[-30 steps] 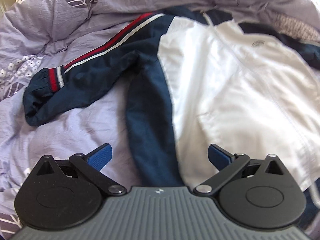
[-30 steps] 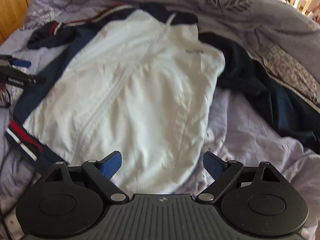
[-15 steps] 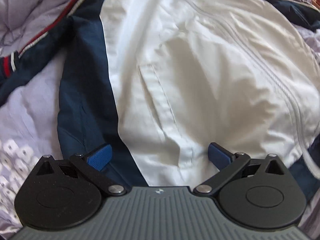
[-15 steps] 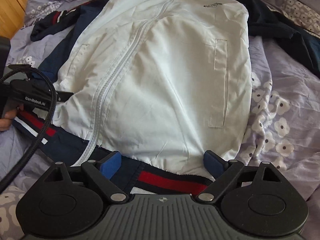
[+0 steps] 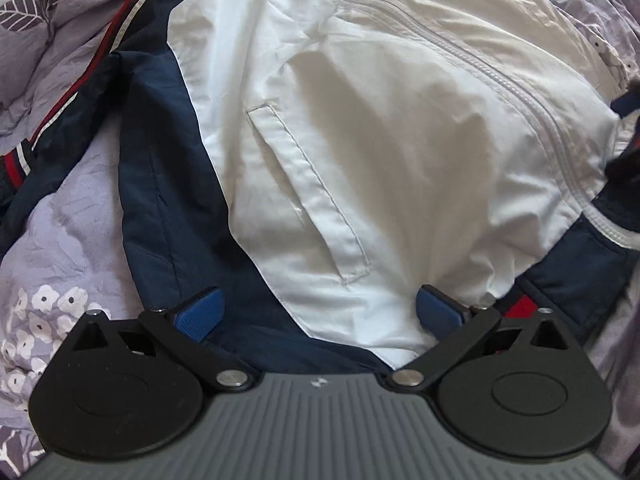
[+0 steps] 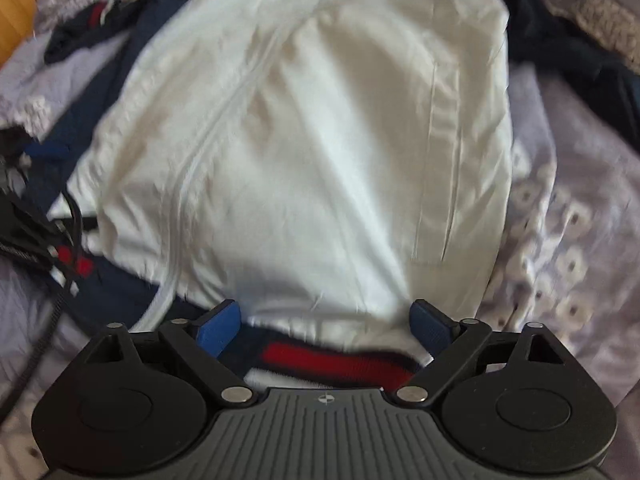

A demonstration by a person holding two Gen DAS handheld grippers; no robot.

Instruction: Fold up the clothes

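- On the bedspread, the jacket lies spread out and unfolded.
- Left gripper and right gripper gape empty above its hem; the right's jaws have just been opening.

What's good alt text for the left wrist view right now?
A white and navy zip jacket lies front-up on a lilac floral bedsheet, filling the frame. The open left claw hangs over its bottom edge, empty, near a slanted pocket.
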